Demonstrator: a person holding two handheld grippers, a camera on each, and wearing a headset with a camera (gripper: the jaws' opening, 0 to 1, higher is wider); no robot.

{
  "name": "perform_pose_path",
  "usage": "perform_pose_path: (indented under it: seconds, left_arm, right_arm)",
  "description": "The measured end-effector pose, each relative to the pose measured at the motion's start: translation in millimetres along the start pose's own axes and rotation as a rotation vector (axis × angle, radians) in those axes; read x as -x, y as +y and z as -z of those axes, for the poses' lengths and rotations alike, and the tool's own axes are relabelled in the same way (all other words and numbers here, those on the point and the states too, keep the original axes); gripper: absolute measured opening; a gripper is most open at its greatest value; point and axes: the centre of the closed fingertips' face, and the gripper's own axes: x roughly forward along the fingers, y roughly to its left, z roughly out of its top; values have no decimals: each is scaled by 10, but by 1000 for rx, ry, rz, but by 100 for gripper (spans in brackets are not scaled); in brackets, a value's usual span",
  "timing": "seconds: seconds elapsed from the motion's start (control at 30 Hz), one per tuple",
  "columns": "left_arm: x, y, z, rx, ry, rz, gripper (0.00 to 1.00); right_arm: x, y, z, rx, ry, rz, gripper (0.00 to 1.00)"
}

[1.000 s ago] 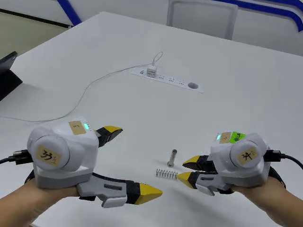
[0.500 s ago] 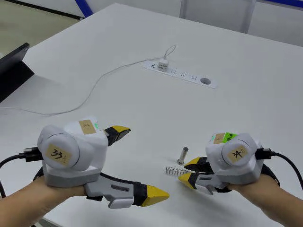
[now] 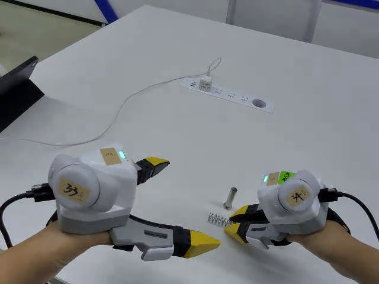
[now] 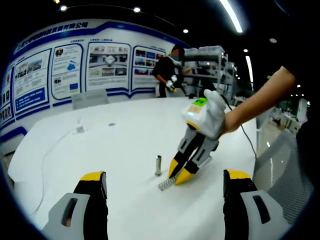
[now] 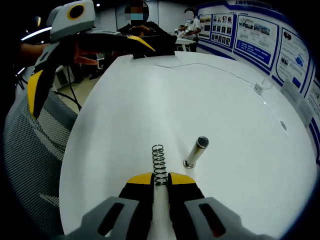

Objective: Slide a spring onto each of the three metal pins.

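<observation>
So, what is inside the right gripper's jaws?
One end of the spring, pinched at the yellow tips of the right gripper. The tips cover how deep that end goes.

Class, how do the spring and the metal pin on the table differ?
The spring lies flat; the pin stands upright. The spring is an open wire coil; the pin a solid cylinder. The right gripper nips the spring's end; the pin stands free. Both are silvery metal.

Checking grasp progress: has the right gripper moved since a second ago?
Yes. Against the pin, the right gripper has edged toward the spring, now pinching its near end.
</observation>
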Motion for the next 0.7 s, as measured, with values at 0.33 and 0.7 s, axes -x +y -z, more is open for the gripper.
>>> perform_pose_path:
  seconds: [0.33,0.7]
  left_arm:
    - [8,-91,33,-16,24,38,94]
    - [-52,-239,-71,-49,12,85,86]
  right_arm:
    - [78,49,-71,54,3,37,11]
    - [510,158,-315,138,-75,46,10]
